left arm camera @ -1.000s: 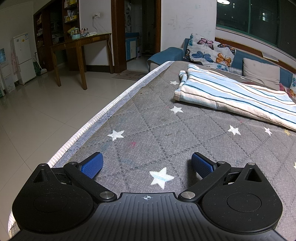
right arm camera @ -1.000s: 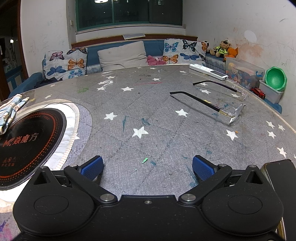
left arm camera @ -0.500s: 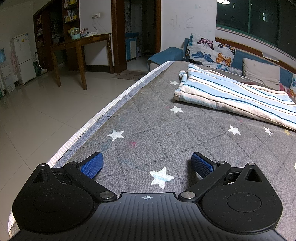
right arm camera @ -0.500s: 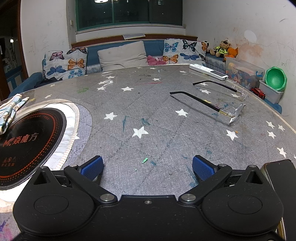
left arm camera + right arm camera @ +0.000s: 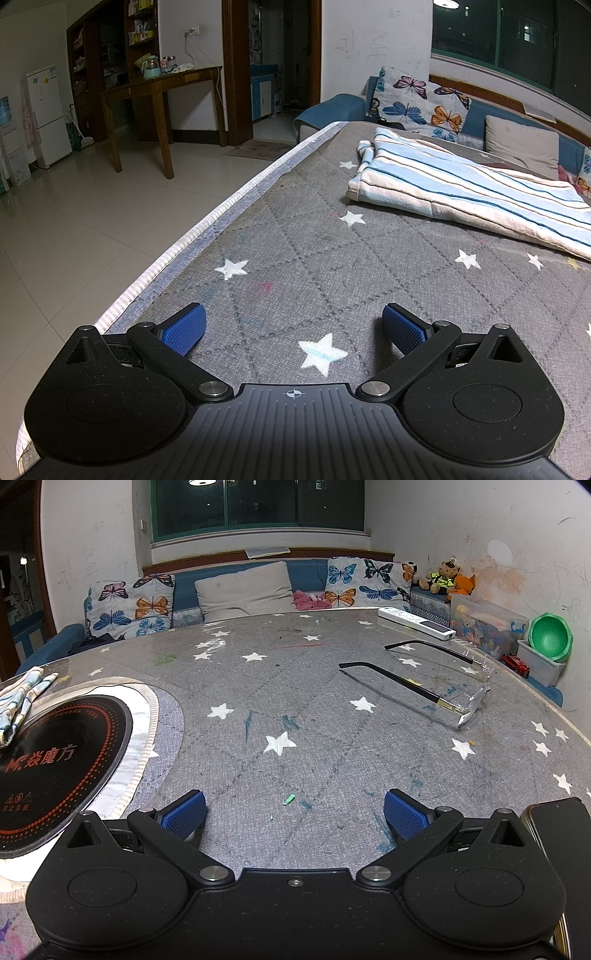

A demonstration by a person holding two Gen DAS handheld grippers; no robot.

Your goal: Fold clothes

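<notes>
The left gripper (image 5: pixel 293 325), its blue-padded jaws spread wide and empty, sits low over a grey quilted table cover printed with white stars (image 5: pixel 314 258), whose pale ribbed edge (image 5: pixel 207 229) runs diagonally from lower left toward the upper centre of the frame, with bare tiled floor (image 5: pixel 74 229) beyond it. A folded garment in blue, white and tan stripes (image 5: pixel 461 188) lies in the upper right of that view, well apart from the pads, with open cover between. The right gripper (image 5: pixel 295 808) is likewise released, gripping nothing, above a pen-marked stretch of the same cover. At left of its frame sits a round black induction cooktop (image 5: pixel 55 760) ringed in orange dots and lettered "焱魔方", a corner of the striped cloth overlapping its upper left rim. Rimless spectacles with thin black arms (image 5: pixel 443 686) lie unfolded at right, a white remote control (image 5: pixel 415 622) beyond them, and a dark phone (image 5: pixel 561 834) touches the frame's lower right edge.
</notes>
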